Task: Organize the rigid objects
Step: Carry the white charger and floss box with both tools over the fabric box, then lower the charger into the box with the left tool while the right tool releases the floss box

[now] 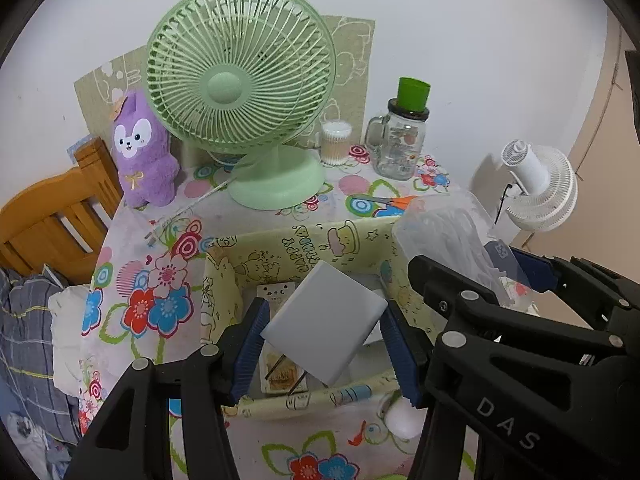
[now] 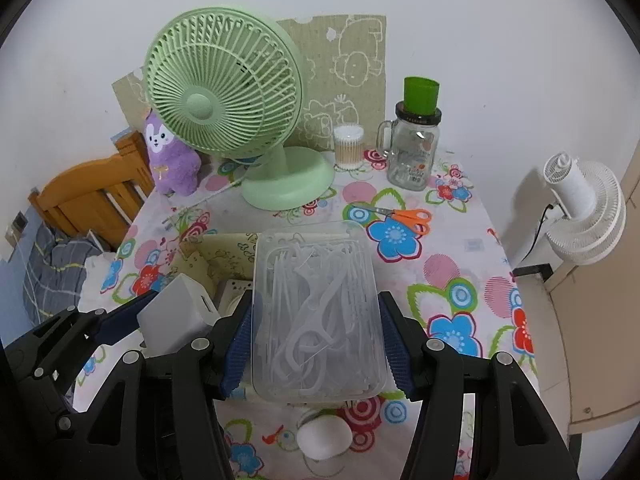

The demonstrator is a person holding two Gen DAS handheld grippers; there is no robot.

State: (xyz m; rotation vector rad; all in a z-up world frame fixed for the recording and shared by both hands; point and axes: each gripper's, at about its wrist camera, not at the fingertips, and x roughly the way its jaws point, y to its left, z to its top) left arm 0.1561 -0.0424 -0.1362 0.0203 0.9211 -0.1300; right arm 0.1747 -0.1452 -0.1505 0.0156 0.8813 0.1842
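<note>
The left gripper (image 1: 324,344) holds a flat white box (image 1: 326,324) between its blue jaws. The jaws press on both sides of it, so they are clenched on it. The white box is tilted and hangs over a yellow cartoon box (image 1: 296,248) that sits open on the table (image 1: 256,220). Inside the yellow cartoon box lie a few small things, one with black prongs, but they are hard to make out.

The right gripper (image 2: 318,340) holds a clear plastic case (image 2: 316,312) full of white floss picks (image 2: 308,320). Its jaws squeeze the two long sides of the clear plastic case. The case hangs above the table, just beside the yellow cartoon box, on its right side. The two grippers are close together, side by side.

The table wears a cloth with bright flowers. A small white round thing (image 2: 324,438) sits on the cloth near the front edge, below the case.

At the back stands a green fan (image 1: 240,92). A purple plush toy (image 1: 142,152) sits to the left of it. To the right are a tub of cotton swabs (image 1: 336,142) and a glass jar (image 1: 400,144) with a green cup (image 1: 413,94) on its lid. Orange scissors (image 2: 404,216) lie flat on the cloth in front of the jar. A white fan (image 2: 584,216) is off the table on the right, by the wall.
</note>
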